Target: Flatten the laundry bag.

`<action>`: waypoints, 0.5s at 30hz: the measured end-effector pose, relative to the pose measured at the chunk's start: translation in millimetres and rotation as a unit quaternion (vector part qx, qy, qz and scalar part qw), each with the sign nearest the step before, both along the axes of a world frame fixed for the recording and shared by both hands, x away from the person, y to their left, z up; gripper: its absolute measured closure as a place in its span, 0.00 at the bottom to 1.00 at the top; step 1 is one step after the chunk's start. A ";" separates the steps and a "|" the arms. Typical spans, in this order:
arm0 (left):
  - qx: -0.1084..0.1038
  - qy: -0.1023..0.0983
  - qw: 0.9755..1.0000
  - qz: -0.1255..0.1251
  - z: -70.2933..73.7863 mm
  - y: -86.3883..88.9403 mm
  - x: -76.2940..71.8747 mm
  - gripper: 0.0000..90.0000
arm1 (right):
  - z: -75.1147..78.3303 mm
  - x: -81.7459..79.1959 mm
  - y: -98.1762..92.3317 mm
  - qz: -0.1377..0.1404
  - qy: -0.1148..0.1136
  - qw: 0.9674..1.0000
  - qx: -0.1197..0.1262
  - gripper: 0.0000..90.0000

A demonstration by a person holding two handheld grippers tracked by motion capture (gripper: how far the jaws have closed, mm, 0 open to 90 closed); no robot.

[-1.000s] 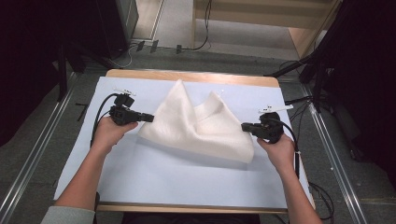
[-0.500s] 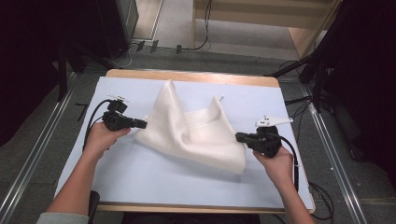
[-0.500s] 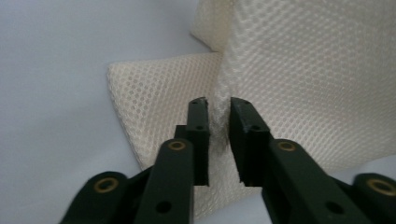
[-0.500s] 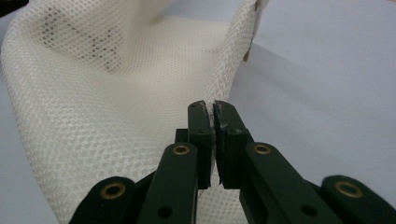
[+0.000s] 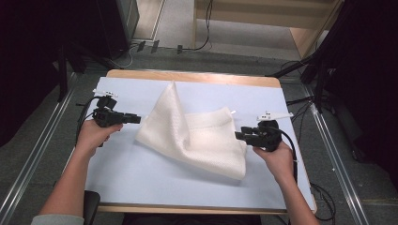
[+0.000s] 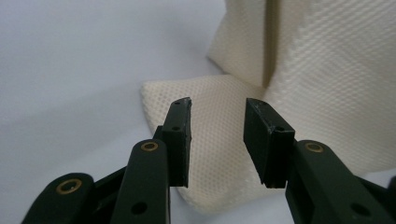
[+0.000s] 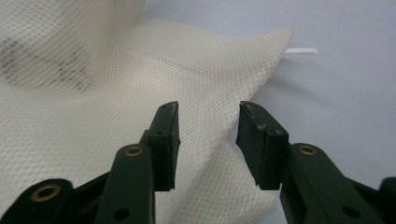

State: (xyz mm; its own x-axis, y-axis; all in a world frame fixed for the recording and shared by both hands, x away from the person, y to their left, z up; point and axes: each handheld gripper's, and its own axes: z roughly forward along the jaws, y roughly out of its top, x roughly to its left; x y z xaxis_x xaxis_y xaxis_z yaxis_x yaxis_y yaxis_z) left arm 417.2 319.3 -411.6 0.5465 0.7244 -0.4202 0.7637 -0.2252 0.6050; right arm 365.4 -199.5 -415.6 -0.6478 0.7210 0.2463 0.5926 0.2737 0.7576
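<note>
The left gripper [image 5: 137, 119], its jaws just opened and gripping nothing, sits just left of the cloth [image 5: 197, 133]. The right gripper [image 5: 238, 135], likewise just opened and empty, meets the cloth's right edge. The cloth lies rumpled mid-table [image 5: 141, 187].

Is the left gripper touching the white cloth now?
Apart. In the left gripper view the left gripper has open jaws, just opened, with a gap to the white cloth lying beyond them; nothing is pressed between the pads.

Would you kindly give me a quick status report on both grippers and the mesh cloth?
Left gripper and right gripper just opened, nothing pinched. White mesh cloth lies crumpled on the table, one fold standing. Nothing in the way.
</note>
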 end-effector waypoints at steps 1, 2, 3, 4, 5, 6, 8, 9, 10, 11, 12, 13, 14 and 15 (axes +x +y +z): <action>0.000 0.000 1.000 0.000 0.0 0.0 0.0 0.69 | 0.0 0.0 0.0 0.000 0.000 1.000 0.000 0.65; 0.003 0.001 1.000 -0.001 -4.5 -0.6 2.5 0.69 | -1.1 3.2 0.2 -0.003 0.002 1.000 0.004 0.64; 0.012 0.001 1.000 -0.003 -8.8 -1.1 4.9 0.69 | -2.9 7.2 0.3 -0.006 0.000 1.000 0.006 0.64; 0.016 0.000 1.000 -0.006 -12.9 -1.9 6.5 0.68 | -4.6 10.9 0.5 -0.009 -0.002 1.000 0.007 0.64; 0.027 -0.002 1.000 -0.008 -17.2 -2.4 8.2 0.67 | -6.4 14.6 0.6 -0.012 -0.006 1.000 0.007 0.63; 0.032 0.000 0.999 -0.008 -20.2 -2.9 9.6 0.66 | -8.4 19.1 1.0 -0.016 -0.005 1.000 0.003 0.62; 0.029 0.000 1.000 -0.010 -25.1 -2.9 10.8 0.64 | -12.6 24.2 0.2 -0.021 -0.008 1.000 0.005 0.61; 0.026 0.002 1.000 -0.013 -27.7 -2.9 10.7 0.63 | -17.3 28.6 -1.5 -0.027 0.003 1.000 0.002 0.60; 0.025 0.002 1.000 -0.013 -29.7 -3.6 10.6 0.63 | -17.3 28.6 -1.5 -0.027 0.003 1.000 0.002 0.60; 0.032 0.006 0.999 -0.016 -32.2 -4.4 10.4 0.63 | -19.6 30.4 -2.9 -0.029 0.012 1.000 -0.001 0.58; 0.033 0.009 0.999 -0.018 -34.0 -5.3 10.4 0.63 | -19.6 30.4 -2.9 -0.029 0.012 1.000 -0.001 0.58; 0.038 0.014 0.999 -0.025 -37.9 -7.8 10.5 0.62 | -19.9 30.9 -3.0 -0.028 0.012 1.000 -0.001 0.58; 0.041 0.019 0.999 -0.029 -39.8 -9.4 10.5 0.62 | -19.8 31.1 -2.6 -0.029 0.008 1.000 0.002 0.57; 0.042 0.014 0.998 -0.034 -39.9 -11.0 9.5 0.62 | -19.8 31.4 -2.2 -0.028 0.006 1.000 0.005 0.56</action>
